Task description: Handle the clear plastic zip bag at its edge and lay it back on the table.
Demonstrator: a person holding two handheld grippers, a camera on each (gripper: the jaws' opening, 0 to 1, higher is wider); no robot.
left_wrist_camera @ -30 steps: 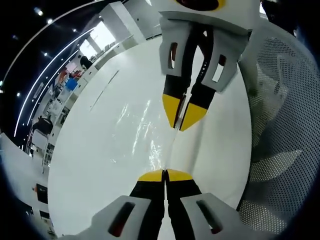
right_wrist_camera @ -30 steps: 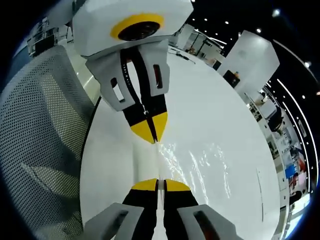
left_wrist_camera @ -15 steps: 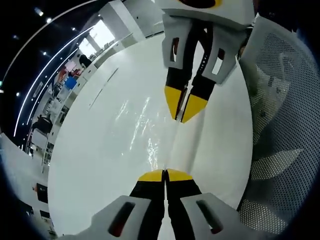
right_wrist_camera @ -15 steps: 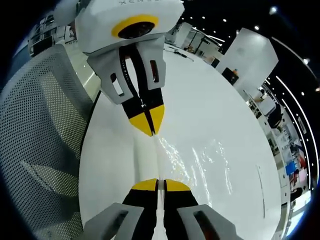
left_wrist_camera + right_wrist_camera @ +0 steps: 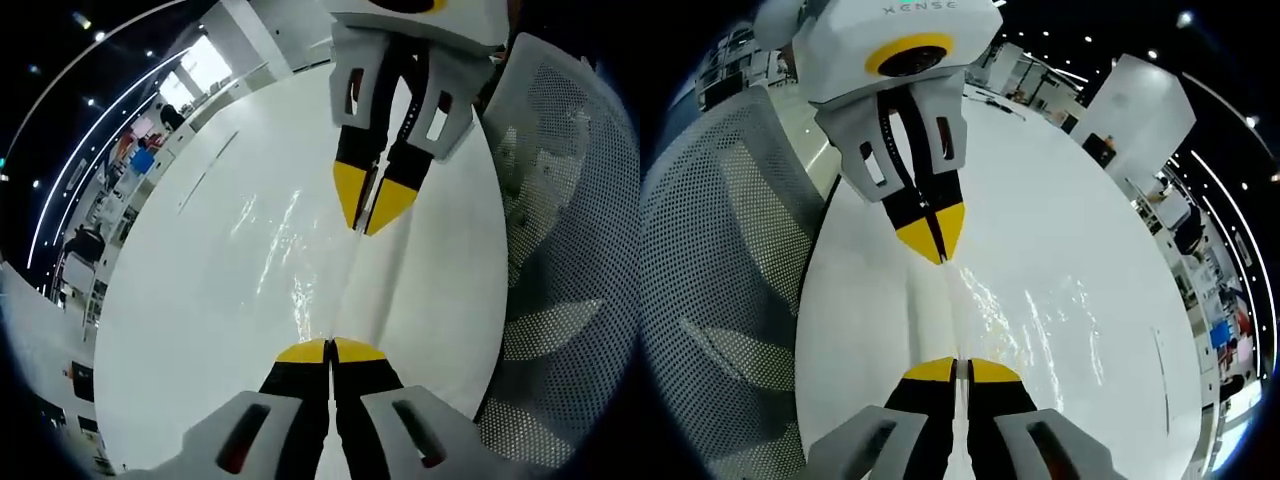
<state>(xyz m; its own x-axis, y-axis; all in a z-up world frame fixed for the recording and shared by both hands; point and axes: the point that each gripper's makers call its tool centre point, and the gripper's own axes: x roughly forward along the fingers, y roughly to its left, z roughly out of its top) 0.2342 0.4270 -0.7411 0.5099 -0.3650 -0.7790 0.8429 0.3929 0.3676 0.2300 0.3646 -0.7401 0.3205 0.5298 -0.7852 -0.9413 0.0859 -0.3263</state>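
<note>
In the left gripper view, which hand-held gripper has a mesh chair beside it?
The right hand-held gripper, entering from the top; the mesh chair stands beside it.

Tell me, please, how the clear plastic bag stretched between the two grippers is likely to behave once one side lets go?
The bag looks thin and wrinkled, so it will probably flop rather than hold shape. Its glossy film may slip from the left gripper or right gripper, both pinching just its edge. It seems empty, so likely very light.

Bright overhead lights, glare on table [image 5: 200, 300]; fisheye-warped edges.
</note>
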